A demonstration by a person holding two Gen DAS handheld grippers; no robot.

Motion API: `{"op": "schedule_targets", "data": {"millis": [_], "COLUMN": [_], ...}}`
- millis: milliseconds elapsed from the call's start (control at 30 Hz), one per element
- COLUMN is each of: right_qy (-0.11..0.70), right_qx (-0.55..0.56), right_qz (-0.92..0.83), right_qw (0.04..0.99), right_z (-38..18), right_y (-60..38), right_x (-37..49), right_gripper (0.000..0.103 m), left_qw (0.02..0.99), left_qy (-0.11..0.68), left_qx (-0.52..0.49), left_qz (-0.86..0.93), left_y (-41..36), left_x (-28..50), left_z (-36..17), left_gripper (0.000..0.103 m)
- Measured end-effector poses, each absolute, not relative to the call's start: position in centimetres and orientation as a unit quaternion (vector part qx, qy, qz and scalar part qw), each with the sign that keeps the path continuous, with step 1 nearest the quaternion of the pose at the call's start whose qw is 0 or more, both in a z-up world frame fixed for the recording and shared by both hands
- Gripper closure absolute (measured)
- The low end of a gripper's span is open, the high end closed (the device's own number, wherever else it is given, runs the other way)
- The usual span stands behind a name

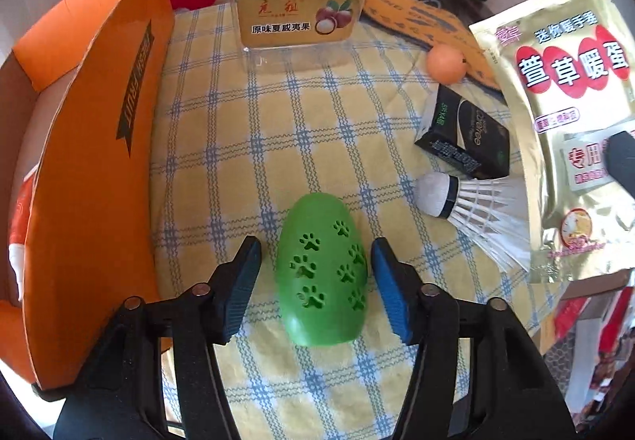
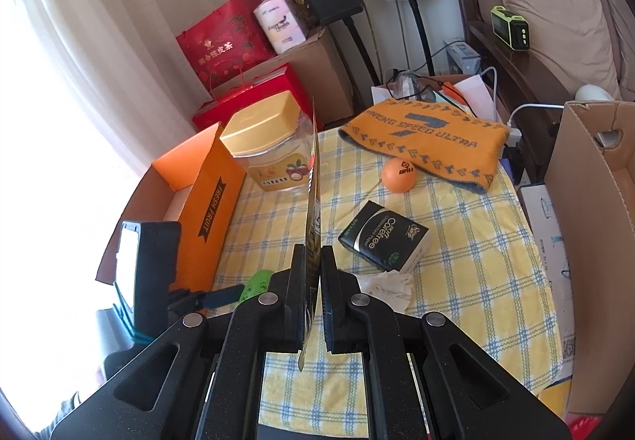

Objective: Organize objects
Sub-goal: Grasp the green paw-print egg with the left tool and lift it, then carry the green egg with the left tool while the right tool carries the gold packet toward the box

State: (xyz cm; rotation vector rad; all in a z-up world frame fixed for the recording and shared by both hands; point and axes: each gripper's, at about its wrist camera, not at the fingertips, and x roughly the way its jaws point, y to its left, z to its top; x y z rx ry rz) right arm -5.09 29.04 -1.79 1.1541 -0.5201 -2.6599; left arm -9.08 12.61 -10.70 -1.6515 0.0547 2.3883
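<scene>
A: While the left gripper [image 1: 315,273] hangs over the tabletop [image 1: 278,130], how do its fingers [image 1: 242,281] stand?
B: Spread, one on each side of the green egg [image 1: 321,273], with a gap showing on both sides. The egg lies on the checked cloth, just right of the orange box [image 1: 91,162].
A: And the right gripper [image 2: 313,281]?
B: Fingers pressed on the gold pouch [image 1: 563,114], held edge-on and upright, right of the box.
A: What else lies right of the box?
B: Jar [image 1: 301,3], orange ball [image 1: 446,63], black pack [image 1: 464,138], shuttlecock [image 1: 472,210], towel [image 2: 428,138].
</scene>
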Motion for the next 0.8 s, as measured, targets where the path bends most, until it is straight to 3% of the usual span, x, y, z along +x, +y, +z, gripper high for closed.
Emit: {"op": "schedule_targets", "data": {"millis": [33,67,300,800], "right_qy": [-0.176,-0.176,-0.175,-0.156], "right_qx": [0.39,0.389,0.385,0.369], "right_qz": [-0.899,-0.899,-0.9,-0.907], "right_qw": [0.098,0.098,0.101,0.13], "right_z": [-1.8,-1.8,-1.2,2.0], "right_y": [29.0,29.0,29.0,26.2], "right_x": [-5.1,-5.1,-5.1,-5.9], "right_gripper": [0.098,0.098,0.098,0.098], "left_qw": [0.118,0.119,0.142,0.204], "left_qy": [0.022,0.026,0.015,-0.067], "left_qx": [-0.563,-0.562,-0.555,-0.502], "left_qz": [0.817,0.818,0.819,0.838], "left_y": [12.7,12.8,12.2,8.7], "left_x": [-9.1,-9.2,-8.7,-8.7], "left_z": [-10.7,-10.7,-9.7,-0.9], "left_gripper": [0.061,0.061,0.061,0.061]}}
